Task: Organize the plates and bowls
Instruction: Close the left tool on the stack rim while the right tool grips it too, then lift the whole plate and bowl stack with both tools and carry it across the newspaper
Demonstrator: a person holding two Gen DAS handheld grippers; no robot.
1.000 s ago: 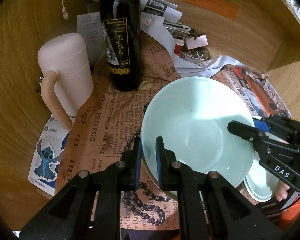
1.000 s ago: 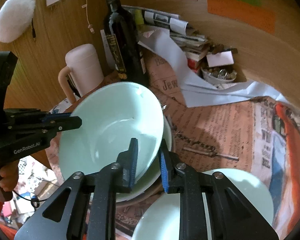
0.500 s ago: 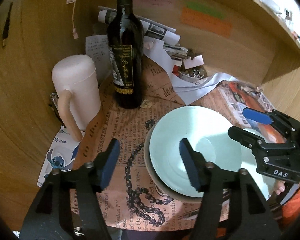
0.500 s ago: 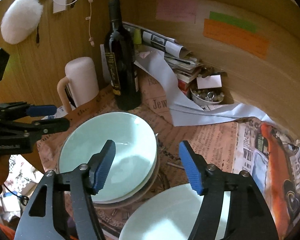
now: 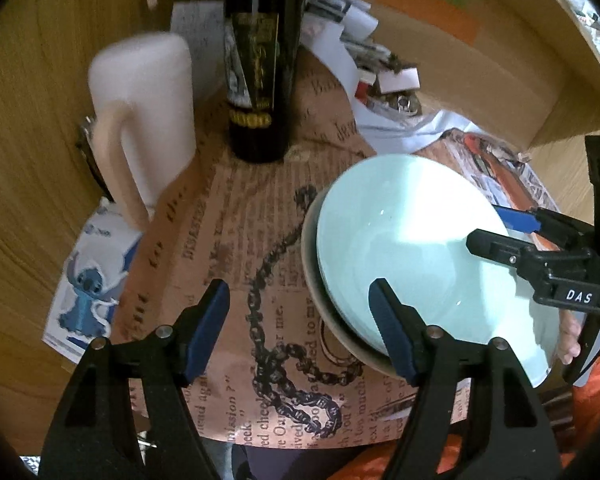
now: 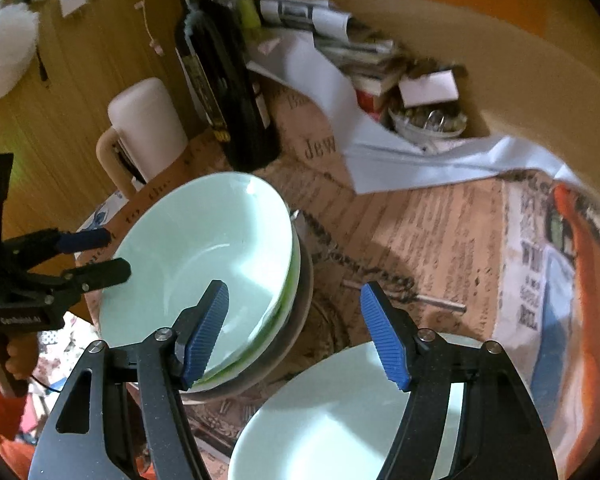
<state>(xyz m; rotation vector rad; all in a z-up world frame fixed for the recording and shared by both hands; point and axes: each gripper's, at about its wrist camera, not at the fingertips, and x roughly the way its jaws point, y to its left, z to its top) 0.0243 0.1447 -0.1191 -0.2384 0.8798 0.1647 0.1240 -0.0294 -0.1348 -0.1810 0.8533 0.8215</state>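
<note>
The pale green bowl [image 5: 400,240] sits nested on top of a stack, inside a darker, greyish bowl [image 5: 320,312] whose rim shows around its near edge; in the right wrist view a thin green rim of another dish shows between the two. The stack rests on the brown newspaper-print sheet [image 5: 228,248] that covers the counter [image 5: 32,168].

The left gripper [image 5: 300,328] has its jaws released and spread wide; they have just been opening. One blue pad stands over the bowl's near rim and the other over the printed sheet, and neither presses on the bowl. The right gripper [image 6: 296,332] also has its jaws released, opened within the last second, with one pad in front of the bowl's inner wall and the other over the sheet, nothing clamped between them. In the left wrist view the right gripper reaches in over the far side of the bowl, apart from it.

A white plate [image 6: 340,420] lies just beside the stack, on the side nearest the right gripper. Behind the bowl stands a dark wine bottle [image 5: 260,80], upright, and beside that a pale pink lidded mug [image 5: 148,120] with its handle turned toward the camera. Farther behind the bowl lies a heap of papers [image 6: 340,40] and a small dish of metal bits [image 6: 428,120].
</note>
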